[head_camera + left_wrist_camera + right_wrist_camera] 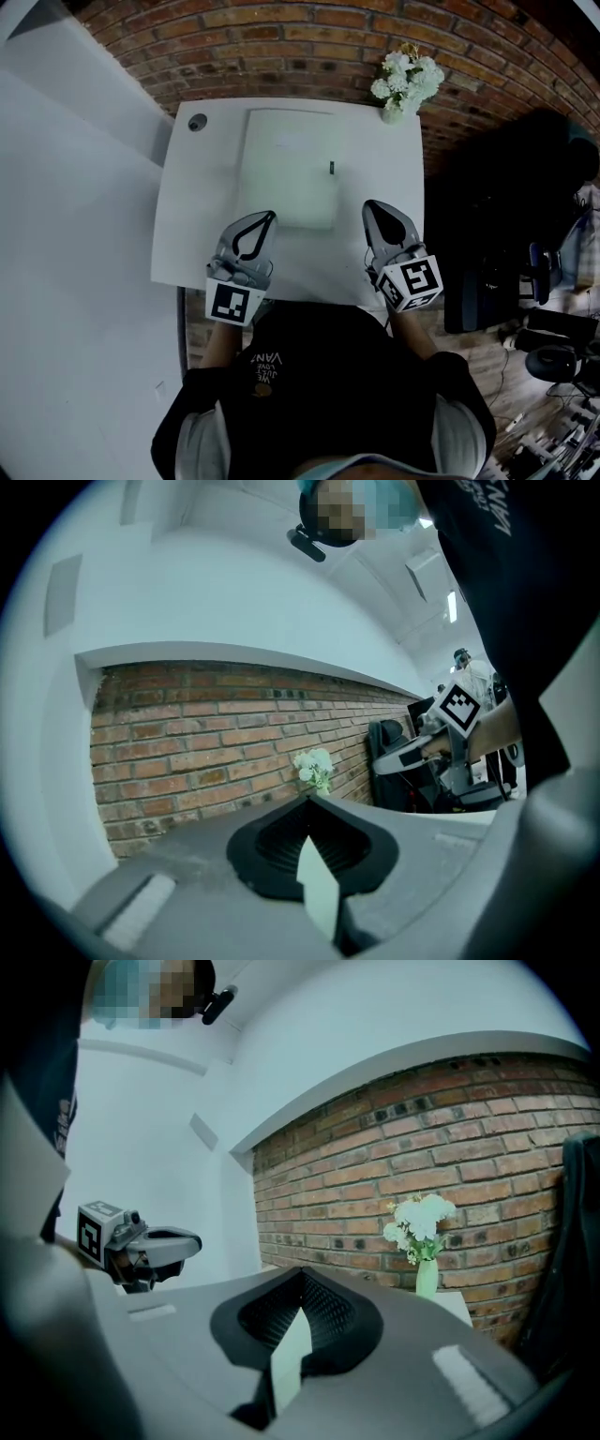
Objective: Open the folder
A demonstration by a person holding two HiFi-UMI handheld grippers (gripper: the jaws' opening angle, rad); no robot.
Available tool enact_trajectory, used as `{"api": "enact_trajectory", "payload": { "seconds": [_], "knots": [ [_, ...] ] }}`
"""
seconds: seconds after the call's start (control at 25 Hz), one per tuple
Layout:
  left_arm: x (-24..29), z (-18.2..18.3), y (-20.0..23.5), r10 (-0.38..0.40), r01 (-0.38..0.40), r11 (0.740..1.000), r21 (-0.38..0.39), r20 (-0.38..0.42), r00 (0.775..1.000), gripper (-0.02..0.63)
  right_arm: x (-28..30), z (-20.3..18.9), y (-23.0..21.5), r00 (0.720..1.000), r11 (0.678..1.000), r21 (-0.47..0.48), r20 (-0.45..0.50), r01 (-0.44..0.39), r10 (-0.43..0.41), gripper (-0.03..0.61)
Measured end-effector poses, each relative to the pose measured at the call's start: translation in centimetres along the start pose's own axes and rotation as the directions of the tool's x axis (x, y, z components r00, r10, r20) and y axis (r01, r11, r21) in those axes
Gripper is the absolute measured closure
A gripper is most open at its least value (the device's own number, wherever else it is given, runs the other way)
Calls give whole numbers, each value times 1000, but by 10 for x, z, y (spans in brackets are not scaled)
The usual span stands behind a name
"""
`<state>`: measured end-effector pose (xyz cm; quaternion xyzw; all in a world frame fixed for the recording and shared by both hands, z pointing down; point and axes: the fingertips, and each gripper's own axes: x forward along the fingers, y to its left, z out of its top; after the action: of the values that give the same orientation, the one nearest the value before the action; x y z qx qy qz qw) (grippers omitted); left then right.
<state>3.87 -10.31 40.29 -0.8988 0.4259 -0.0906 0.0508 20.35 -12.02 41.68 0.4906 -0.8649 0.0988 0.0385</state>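
A pale, flat folder (286, 169) lies closed in the middle of the white table (187, 234), with a small dark clasp (331, 168) near its right edge. My left gripper (270, 217) is shut and empty, its tip over the folder's near edge. My right gripper (368, 204) is also shut and empty, just right of the folder's near right corner. Neither gripper view shows the folder. In the left gripper view the left gripper (307, 798) has its jaws meeting in a point, as does the right gripper (302, 1269) in the right gripper view.
A vase of white flowers (405, 82) stands at the table's far right corner against the brick wall (281, 47). A small round dark thing (197, 122) sits at the far left corner. Dark chairs and gear (544, 281) stand to the right of the table.
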Motion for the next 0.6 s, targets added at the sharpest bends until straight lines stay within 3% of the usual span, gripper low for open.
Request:
{"api": "enact_trajectory", "payload": {
  "seconds": [0.2,0.6],
  "knots": [
    [9,-9,-5,0,-1,998,62,13,1000,614,15,-15,-5,999,999,-11,-26,-33,32,580],
    [31,-42,-18,-19,21,999,42,-55,998,614,38,-39,-16,996,997,-32,-70,-66,63,580]
  ]
}}
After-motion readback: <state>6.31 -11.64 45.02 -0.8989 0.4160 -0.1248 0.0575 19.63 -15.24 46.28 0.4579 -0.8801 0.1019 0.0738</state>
